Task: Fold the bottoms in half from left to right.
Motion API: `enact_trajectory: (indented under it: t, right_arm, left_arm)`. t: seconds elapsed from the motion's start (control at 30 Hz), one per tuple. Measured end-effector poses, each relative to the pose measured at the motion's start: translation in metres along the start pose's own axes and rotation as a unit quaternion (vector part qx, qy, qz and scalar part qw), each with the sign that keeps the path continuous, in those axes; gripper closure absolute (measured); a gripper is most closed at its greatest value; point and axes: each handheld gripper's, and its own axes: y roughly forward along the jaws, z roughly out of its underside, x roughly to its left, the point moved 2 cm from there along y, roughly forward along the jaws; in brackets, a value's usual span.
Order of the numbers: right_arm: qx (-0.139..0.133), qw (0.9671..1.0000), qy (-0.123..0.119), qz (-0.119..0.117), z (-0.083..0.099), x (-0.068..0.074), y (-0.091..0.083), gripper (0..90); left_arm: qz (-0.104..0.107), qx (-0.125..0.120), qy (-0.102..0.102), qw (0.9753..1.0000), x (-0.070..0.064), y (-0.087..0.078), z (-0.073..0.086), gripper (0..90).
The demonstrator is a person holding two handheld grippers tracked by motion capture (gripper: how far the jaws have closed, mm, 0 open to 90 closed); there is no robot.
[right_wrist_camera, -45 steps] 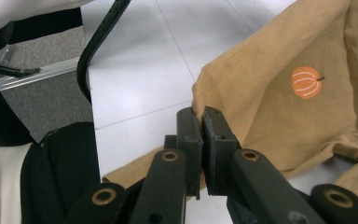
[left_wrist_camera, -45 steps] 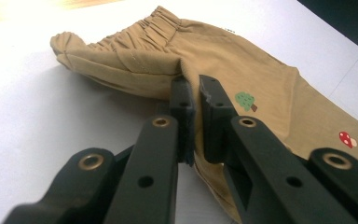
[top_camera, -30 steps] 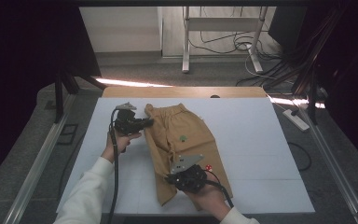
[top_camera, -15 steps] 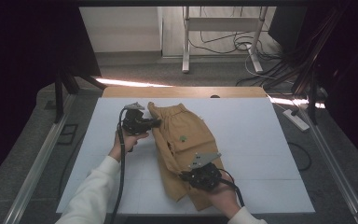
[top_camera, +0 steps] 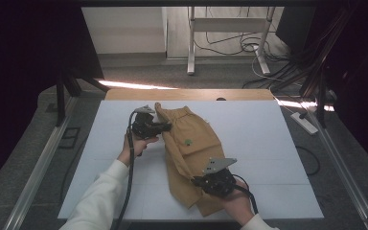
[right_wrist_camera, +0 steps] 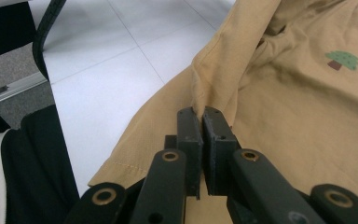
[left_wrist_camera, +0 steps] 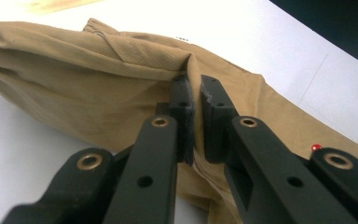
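tan shorts (top_camera: 191,143) on white table (top_camera: 268,143), left gripper (top_camera: 165,127) and right gripper (top_camera: 197,181) — both pinching fabric

Over the last second the tan shorts (top_camera: 191,148) have been drawn across the white surface (top_camera: 268,143), toward the person's right. The left gripper (top_camera: 165,127), which a second ago stood out to the left with the waistband just beyond its fingers, has travelled right along with the cloth, and the waistband corner now stands up in a peak just past those fingers. The right gripper (top_camera: 196,181) has moved right and slightly nearer the person, carrying the leg edge with it. Between the two sets of fingers the left edge of the shorts has risen into a raised, folded ridge, where earlier the cloth lay flatter.
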Motion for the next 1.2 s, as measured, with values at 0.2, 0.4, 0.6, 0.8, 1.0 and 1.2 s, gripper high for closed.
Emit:
enact_trajectory:
  t: [0.2,0.4,0.6,0.8,1.0,1.2]
  right_arm:
    - [0.000,1.0000,0.007,0.004,0.005,-0.005,-0.004,86.5]
    - [0.000,0.9999,0.013,0.007,0.009,-0.008,-0.007,86.5]
    - [0.000,0.9998,0.016,0.011,0.011,-0.009,-0.011,86.5]
    - [-0.006,0.9997,0.020,0.014,0.013,-0.010,-0.017,86.5]
    - [-0.014,0.9993,0.027,0.021,0.015,-0.013,-0.026,86.5]
    - [-0.015,0.9990,0.034,0.026,0.020,-0.017,-0.032,86.5]
  left_arm:
    - [0.004,-0.001,0.001,1.0000,-0.003,0.004,-0.002,84.0]
    - [0.006,-0.001,0.003,1.0000,-0.006,0.007,-0.004,83.8]
    - [0.009,0.000,0.007,0.9999,-0.009,0.010,-0.005,83.7]
    - [0.009,0.002,0.011,0.9999,-0.012,0.011,-0.006,83.5]
    - [0.012,0.000,0.012,0.9999,-0.016,0.014,-0.010,83.4]
    - [0.014,0.007,0.020,0.9997,-0.022,0.022,-0.017,83.2]
